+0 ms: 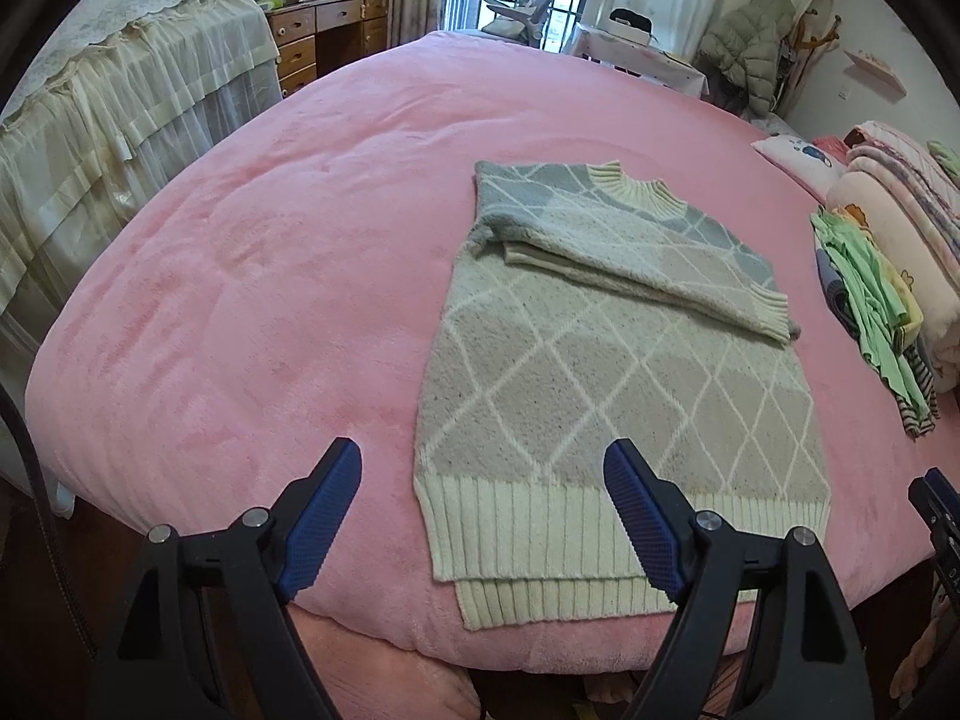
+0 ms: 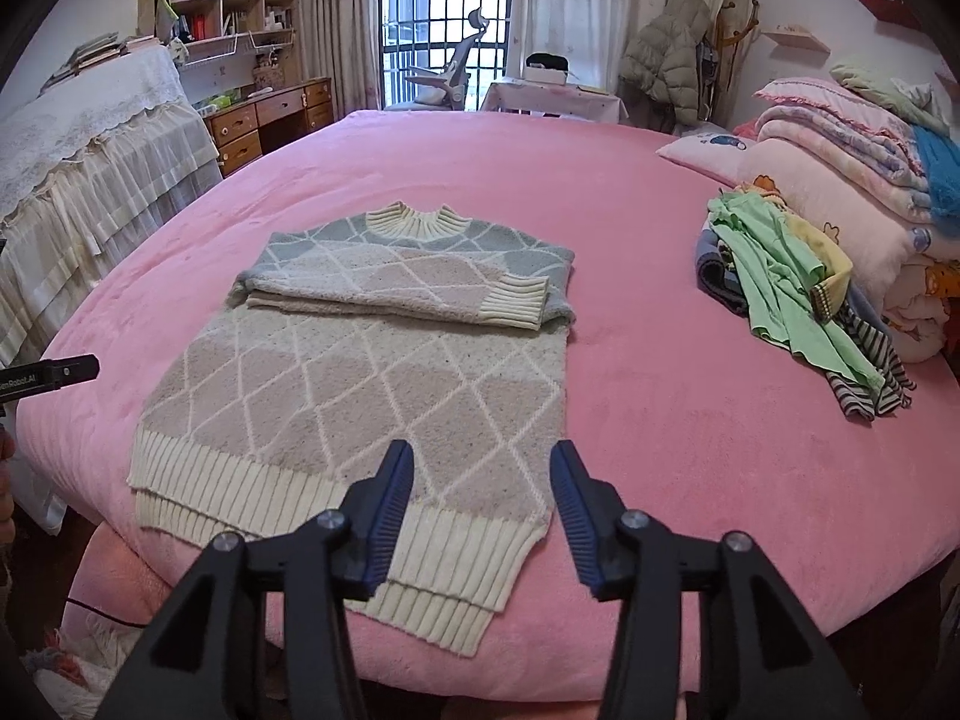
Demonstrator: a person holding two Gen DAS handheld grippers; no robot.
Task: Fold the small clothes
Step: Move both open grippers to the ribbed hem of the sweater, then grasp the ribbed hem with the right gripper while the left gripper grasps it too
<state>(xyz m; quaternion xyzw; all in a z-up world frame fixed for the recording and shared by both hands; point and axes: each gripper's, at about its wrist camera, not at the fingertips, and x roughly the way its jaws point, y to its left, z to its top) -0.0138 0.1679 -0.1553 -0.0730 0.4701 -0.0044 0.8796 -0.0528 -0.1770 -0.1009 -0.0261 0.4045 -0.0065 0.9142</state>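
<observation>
Sweater (image 1: 600, 360) lies lengthwise on the bed (image 1: 270, 240), hem nearest both wide-open, empty tools: left tool (image 1: 483, 516) at its left corner, right tool (image 2: 483, 510) at its right.

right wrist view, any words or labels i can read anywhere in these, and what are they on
"enRobot.AI": white print on the black body of the left tool at the left edge of the right wrist view; the first letters are cut off by the frame.
Books on the shelf: spines too small and blurred to read.
Pillow: a printed picture, no readable words.
Left wrist view: no readable text.
</observation>
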